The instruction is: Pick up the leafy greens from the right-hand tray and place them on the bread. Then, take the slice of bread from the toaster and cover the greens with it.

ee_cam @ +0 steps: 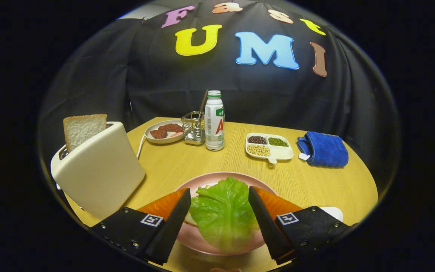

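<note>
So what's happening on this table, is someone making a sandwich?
Pretty much. A person is working a hand-held gripper over a pink plate. A leaf of greens lies on the plate between the open fingers, with a bit of bread peeking out beneath it. The fingers don't press on the leaf. The other slice of bread stands in the toaster to the left, not yet taken.

place: staged booth | cues: black cloth wall [164, 87], wooden table [308, 181]
</note>
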Available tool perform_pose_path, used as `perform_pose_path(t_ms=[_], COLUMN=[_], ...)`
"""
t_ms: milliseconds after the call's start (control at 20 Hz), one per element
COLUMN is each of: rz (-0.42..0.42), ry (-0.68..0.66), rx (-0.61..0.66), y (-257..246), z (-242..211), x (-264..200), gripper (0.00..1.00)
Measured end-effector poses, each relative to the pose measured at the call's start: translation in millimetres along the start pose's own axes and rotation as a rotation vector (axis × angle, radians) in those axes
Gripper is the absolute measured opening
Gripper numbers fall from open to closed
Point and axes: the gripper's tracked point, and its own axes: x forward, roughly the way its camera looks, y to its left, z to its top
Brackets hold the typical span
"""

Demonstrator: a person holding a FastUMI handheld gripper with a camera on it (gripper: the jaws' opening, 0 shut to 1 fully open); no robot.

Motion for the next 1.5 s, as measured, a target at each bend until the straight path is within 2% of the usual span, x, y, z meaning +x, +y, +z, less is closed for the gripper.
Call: perform_pose_path(t_ms=[150,350,550,850,1150,1500], rz=[0.023,0.124,0.217,0.308,0.325,0.259], ry=[-0.073,-0.178,-0.228,-0.264,-0.243,-0.180], rx=[-0.003,-0.016,-0.050,-0.062,-0.072,-0.066], y=[27,86,143,206,242,242], z=[30,68,85,105,105,94], x=[-20,-48,-63,-74,-60,-26], gripper=[0.94,0.94,0.94,0.94,0.94,0.94])
